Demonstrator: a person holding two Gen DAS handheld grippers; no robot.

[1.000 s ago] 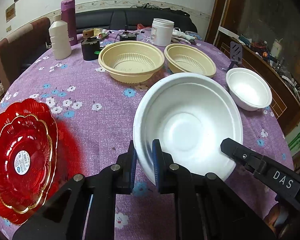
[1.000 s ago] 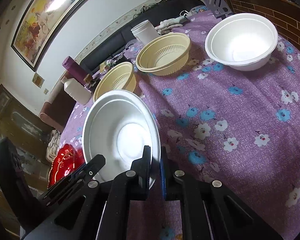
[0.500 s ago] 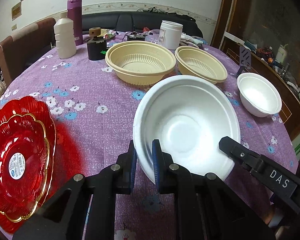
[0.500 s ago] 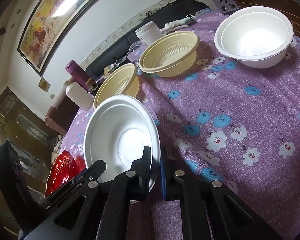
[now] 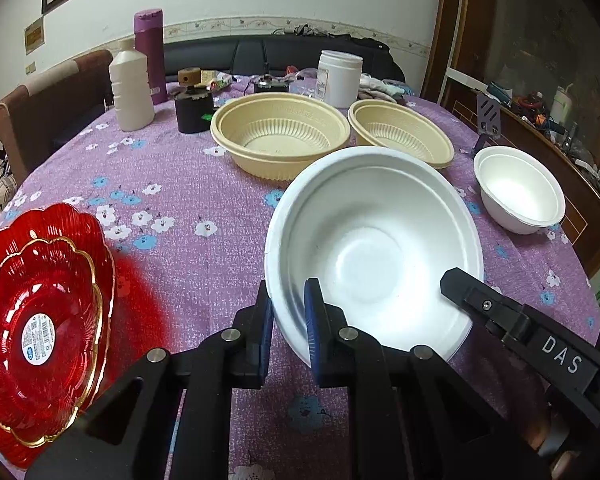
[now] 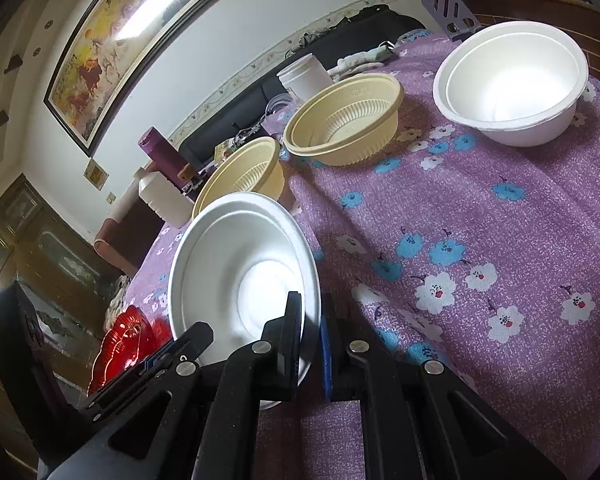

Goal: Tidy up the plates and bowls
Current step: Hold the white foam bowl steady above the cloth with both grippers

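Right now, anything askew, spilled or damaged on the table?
Nothing spilled or damaged. The only odd thing: the large white bowl is tilted, pinched at its rim by both the left gripper and the right gripper.

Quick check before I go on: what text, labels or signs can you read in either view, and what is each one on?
"DAS": white letters on the black right tool, seen from the left wrist.
Round white sticker on the red scalloped glass plate: print too small to read.
Embossed lettering on the rim of the nearer beige ribbed plastic bowl: too faint to read.
Label on the white plastic jar: blurred.
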